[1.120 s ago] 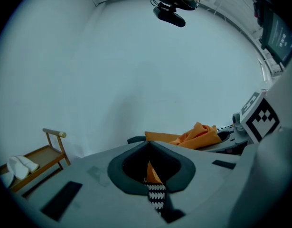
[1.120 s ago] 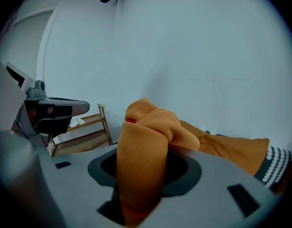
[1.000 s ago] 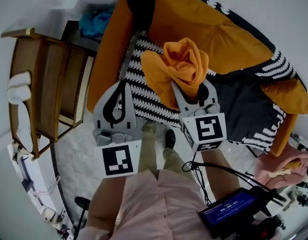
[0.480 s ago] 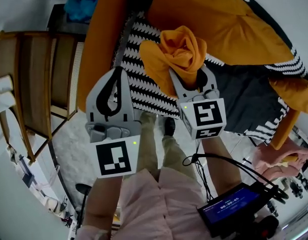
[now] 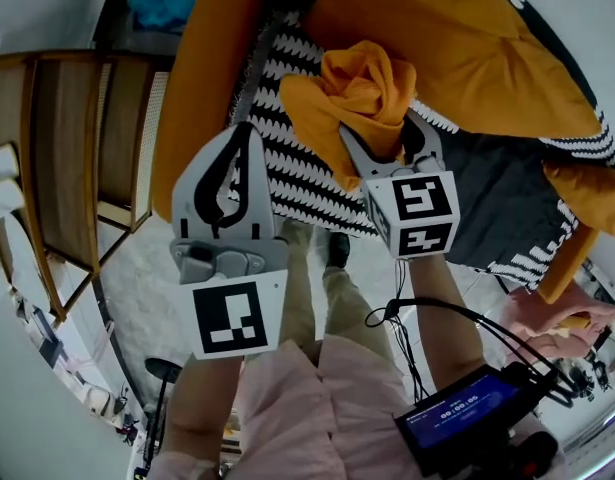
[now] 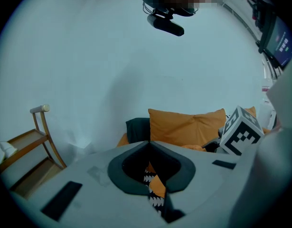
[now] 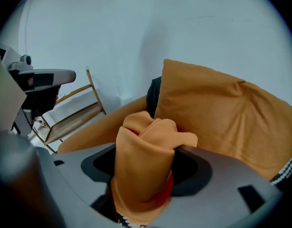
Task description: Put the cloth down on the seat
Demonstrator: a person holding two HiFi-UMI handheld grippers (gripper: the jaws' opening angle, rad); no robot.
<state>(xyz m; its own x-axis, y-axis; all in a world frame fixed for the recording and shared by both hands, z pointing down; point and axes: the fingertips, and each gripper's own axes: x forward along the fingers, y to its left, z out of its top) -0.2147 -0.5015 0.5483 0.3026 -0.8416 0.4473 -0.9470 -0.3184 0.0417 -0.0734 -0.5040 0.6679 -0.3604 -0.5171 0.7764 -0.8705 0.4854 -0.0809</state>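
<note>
An orange cloth (image 5: 355, 90) hangs bunched in my right gripper (image 5: 385, 146), which is shut on it above the seat's black-and-white zigzag cover (image 5: 287, 183). In the right gripper view the cloth (image 7: 145, 167) fills the gap between the jaws of the right gripper (image 7: 146, 151) and folds over them. To its left my left gripper (image 5: 243, 128) is shut with nothing in it, over the front edge of the seat. Its closed tips, the left gripper (image 6: 148, 143), point at the orange back cushion (image 6: 186, 127).
The sofa has an orange armrest (image 5: 192, 98) at the left and large orange cushions (image 5: 437, 38) behind. A wooden rack (image 5: 77, 168) stands left of the sofa. A device with a lit screen (image 5: 462, 413) and cables hang at my lower right. Pink fabric (image 5: 547, 318) lies at the right.
Both grippers have edged forward, farther over the seat. The cloth stays held in the right gripper; the left stays shut and empty.
</note>
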